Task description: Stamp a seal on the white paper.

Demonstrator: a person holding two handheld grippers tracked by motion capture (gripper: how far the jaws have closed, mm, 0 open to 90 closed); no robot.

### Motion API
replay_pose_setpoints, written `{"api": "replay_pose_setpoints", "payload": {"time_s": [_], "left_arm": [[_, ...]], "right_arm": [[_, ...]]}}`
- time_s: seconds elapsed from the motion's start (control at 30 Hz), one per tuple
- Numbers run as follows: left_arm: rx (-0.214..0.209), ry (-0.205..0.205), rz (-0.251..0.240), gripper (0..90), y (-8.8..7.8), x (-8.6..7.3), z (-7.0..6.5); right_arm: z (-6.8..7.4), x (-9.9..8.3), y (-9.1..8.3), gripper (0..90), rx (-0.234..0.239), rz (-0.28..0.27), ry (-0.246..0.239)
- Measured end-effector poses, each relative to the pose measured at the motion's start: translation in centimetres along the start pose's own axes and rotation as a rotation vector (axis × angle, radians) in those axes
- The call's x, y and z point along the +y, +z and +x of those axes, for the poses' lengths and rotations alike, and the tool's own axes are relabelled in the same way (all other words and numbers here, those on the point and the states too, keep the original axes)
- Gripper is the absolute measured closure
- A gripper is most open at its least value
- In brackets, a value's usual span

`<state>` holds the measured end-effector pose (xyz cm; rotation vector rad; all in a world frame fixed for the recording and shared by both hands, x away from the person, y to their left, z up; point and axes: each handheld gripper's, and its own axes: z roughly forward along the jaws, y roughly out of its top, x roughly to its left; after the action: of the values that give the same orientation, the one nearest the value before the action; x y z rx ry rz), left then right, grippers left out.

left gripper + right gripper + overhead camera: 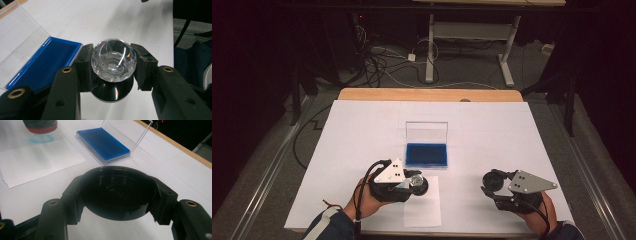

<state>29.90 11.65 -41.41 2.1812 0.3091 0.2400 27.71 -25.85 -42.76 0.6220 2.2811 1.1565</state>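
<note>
My left gripper (416, 184) is shut on a stamp (113, 60) with a faceted clear knob and a round black base; its jaws press on the knob from both sides. In the right gripper view the stamp (40, 126) hangs just above a small white paper sheet (37, 157), over a faint blue ring mark (41, 138). My right gripper (117, 195) is shut on a round black cap (117, 192), hollow side up, at the table's right front (492, 180). A blue ink pad (427, 154) lies open between and beyond both grippers, its clear lid (426, 132) standing up.
A large white sheet (362, 130) covers the wooden table (427, 94). The small paper sheet (422, 205) lies near the front edge. A person's sleeve (324, 225) comes in at the bottom left. Cables and a desk frame (472, 30) are on the floor beyond the table.
</note>
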Motion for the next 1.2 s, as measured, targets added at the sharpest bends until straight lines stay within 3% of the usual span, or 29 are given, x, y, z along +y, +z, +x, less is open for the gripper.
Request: {"api": "replay_pose_setpoints", "payload": {"time_s": [0.53, 1.2], "left_arm": [[-0.070, -0.026, 0.067, 54.2, 1.7, -1.0, -0.3], [-0.082, -0.028, 0.122, 54.2, 3.2, -1.7, 0.2]], "right_arm": [[0.0, 0.0, 0.1, 38.6, 0.005, 0.003, 0.000], [0.0, -0.1, 0.2, 38.5, 0.006, 0.009, 0.000]]}}
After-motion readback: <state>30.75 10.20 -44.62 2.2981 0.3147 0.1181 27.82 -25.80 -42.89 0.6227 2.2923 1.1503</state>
